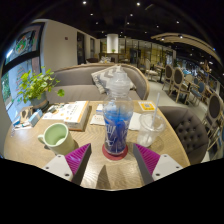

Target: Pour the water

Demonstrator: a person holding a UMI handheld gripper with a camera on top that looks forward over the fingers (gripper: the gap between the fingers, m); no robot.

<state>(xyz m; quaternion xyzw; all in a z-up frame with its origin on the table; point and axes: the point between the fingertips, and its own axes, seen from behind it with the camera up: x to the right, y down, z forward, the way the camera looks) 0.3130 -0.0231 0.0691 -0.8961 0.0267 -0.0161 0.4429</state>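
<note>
A clear plastic water bottle (116, 118) with a blue label and a red base stands upright on the round wooden table (40, 146), just ahead of my fingers and centred on the gap between them. My gripper (113, 160) is open, its magenta pads (80, 158) standing either side of the bottle's base without touching it. A green-and-white mug (56, 136) sits on the table to the left of the bottle. To the right of the bottle stands a clear glass cup (149, 128).
A potted green plant (38, 87) and a book (64, 113) lie at the table's far left. Papers (133, 119) lie behind the bottle. Grey upholstered seats (187, 125) ring the table, and restaurant chairs stand beyond.
</note>
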